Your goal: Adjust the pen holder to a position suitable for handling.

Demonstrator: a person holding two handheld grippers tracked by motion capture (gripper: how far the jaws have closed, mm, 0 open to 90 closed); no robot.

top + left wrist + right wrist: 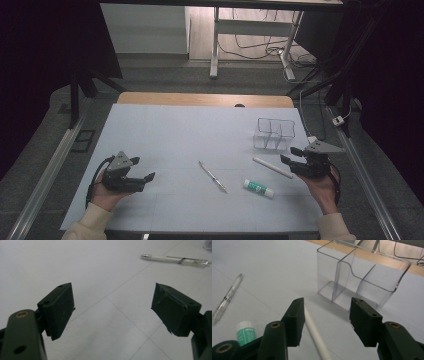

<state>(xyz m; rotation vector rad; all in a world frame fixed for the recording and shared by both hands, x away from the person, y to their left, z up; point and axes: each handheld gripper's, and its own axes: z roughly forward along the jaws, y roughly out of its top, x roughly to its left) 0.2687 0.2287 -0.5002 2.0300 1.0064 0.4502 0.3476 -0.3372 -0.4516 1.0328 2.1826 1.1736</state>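
Observation:
A clear plastic organiser (273,134) with several compartments stands empty at the right of the white table sheet (165,135); the right gripper view has the organiser (362,277) just ahead. A white stick (272,167) lies in front of it, a green-capped glue stick (259,188) nearer the person, and a clear pen (213,177) at mid-table. My right gripper (290,155) is open beside the white stick (315,336), whose near end passes under its left jaw. My left gripper (144,176) is open and empty at the left, with the pen (175,259) far ahead.
The wooden table edge (205,98) runs along the back. Beyond it stand a desk frame (216,42) and floor cables (260,47). Metal rails (47,175) flank the table on both sides.

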